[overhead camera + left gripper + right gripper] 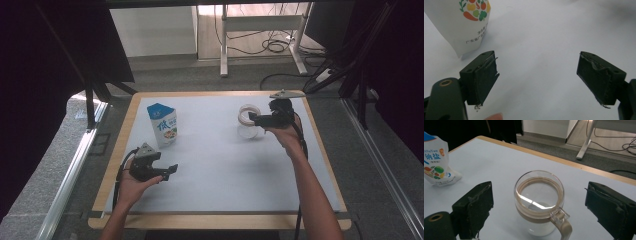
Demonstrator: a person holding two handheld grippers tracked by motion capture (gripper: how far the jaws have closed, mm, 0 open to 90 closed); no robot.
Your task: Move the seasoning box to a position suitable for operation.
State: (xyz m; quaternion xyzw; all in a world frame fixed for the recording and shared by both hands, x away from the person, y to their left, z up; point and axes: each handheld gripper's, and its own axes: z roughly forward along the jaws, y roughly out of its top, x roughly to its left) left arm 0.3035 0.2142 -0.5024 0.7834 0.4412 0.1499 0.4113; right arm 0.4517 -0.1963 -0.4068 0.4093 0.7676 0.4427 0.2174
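Glass mug [538, 202] at 12 o'clock of right tongs [541, 210], rigid, slippery, fragile; grip body. Both tongs apart; left tongs [536, 77] empty.

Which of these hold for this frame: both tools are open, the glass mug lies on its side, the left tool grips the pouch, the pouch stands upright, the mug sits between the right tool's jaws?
1. Both the left tool and the right tool are open. True.
2. The glass mug lies on its side. False: it stands upright, mouth up.
3. The left tool grips the pouch. False: its jaws are apart with nothing between them, and the pouch stands beyond them.
4. The pouch stands upright on the table. True.
5. The mug sits between the right tool's jaws. True, though ungripped.
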